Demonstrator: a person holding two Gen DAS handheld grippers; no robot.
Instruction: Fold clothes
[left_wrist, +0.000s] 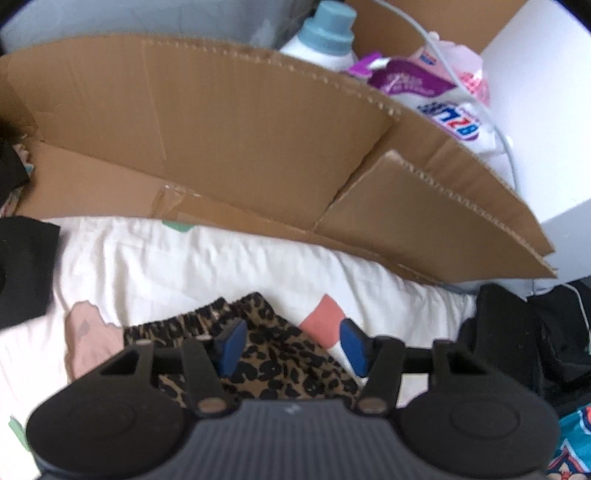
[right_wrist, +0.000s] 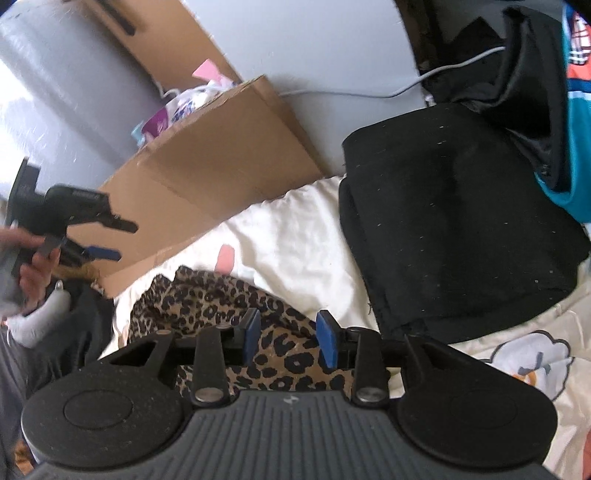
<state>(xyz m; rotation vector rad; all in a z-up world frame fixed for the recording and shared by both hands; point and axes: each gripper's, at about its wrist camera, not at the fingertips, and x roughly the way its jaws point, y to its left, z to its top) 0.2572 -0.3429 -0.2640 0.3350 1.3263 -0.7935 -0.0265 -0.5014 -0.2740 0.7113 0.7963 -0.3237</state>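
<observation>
Both grippers are hovering spread, seemingly empty, over the leopard garment; grip its corners evenly.

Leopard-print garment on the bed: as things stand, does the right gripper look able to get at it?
Probably yes. The right gripper hangs just over the leopard-print garment with its jaws apart and nothing between them. The folded black garment lies off to one side and the left gripper is well clear.
</observation>
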